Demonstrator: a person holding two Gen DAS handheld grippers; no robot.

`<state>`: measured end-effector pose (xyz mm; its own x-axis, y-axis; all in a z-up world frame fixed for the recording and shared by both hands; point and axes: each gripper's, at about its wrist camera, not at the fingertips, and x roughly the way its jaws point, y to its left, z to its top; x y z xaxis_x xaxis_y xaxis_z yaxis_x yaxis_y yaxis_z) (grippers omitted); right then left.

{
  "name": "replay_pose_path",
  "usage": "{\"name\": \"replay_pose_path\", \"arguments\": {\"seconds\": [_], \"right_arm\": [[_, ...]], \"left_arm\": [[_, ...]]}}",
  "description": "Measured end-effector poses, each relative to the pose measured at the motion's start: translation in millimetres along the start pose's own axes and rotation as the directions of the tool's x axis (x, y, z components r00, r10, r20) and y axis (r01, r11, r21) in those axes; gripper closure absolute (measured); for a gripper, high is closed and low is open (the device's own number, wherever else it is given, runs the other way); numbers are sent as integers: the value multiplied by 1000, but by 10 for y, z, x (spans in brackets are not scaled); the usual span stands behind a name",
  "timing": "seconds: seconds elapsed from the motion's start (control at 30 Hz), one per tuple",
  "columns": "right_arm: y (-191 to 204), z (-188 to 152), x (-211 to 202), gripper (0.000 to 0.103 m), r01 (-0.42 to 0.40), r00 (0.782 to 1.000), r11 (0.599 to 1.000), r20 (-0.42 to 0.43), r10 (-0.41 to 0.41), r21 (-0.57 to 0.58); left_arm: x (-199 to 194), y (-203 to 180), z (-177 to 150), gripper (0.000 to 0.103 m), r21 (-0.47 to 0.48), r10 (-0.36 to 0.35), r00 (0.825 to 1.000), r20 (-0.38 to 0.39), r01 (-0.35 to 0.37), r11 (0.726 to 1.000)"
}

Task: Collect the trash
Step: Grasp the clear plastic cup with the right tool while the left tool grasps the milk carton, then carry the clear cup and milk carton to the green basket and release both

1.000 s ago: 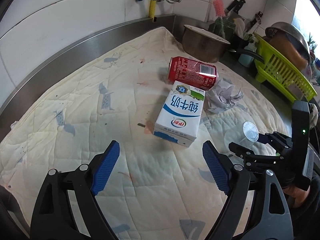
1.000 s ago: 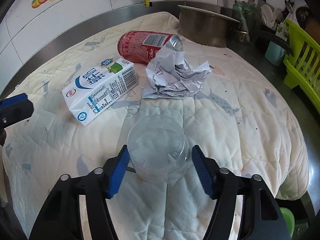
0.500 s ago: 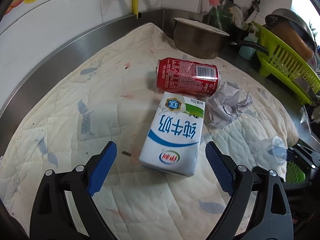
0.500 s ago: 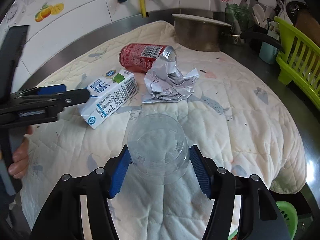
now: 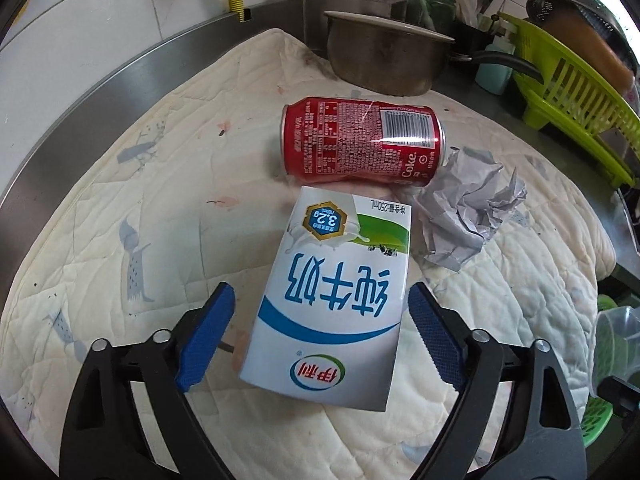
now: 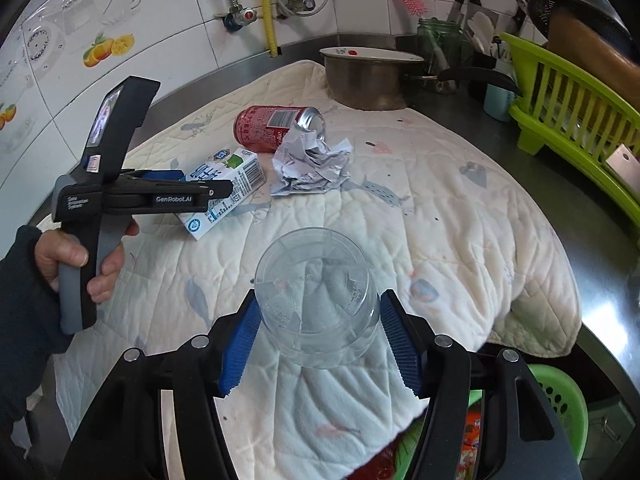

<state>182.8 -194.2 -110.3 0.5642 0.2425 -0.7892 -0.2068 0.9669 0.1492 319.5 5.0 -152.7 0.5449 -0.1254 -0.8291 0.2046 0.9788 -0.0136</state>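
A white and blue milk carton lies flat on the quilted cloth. My left gripper is open with the carton's near end between its blue pads, apart from them. Behind it lie a red Coke can on its side and a crumpled paper ball. My right gripper is shut on a clear plastic cup, held above the cloth's front edge. The carton, can, paper and left gripper show in the right wrist view.
A steel pot stands at the back. A green dish rack is at the right. A green basket with trash sits below the counter's front edge. Tiled wall and pipes are behind.
My left gripper has moved forward over the carton, so the carton now lies between its open pads. My right gripper has drawn back and up with the cup.
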Motion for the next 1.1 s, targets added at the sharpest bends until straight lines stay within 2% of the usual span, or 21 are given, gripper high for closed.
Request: {"name": "replay_pose_path", "arguments": {"seconds": [0.1,0.43,0.8,1.1], "right_arm": [[-60,-78,-75,44,8,1000,1000,-3,-8,15],[-282,-384,-331,44,57,998,996,-13,-56,71],[-680,-831,-626,44,144,989,975,-40,-139,168],[-1087,-1266,-834,44,256,966,937,-98,-239,238]], "left_arm": [[45,-12,15,32,2,-14,1000,-14,14,1000],[-54,-13,-53,37,-8,-11,1000,14,12,1000],[-583,-103,-288,38,-34,-42,997,72,44,998],[-1114,-502,-514,39,13,-117,984,133,116,993]]}}
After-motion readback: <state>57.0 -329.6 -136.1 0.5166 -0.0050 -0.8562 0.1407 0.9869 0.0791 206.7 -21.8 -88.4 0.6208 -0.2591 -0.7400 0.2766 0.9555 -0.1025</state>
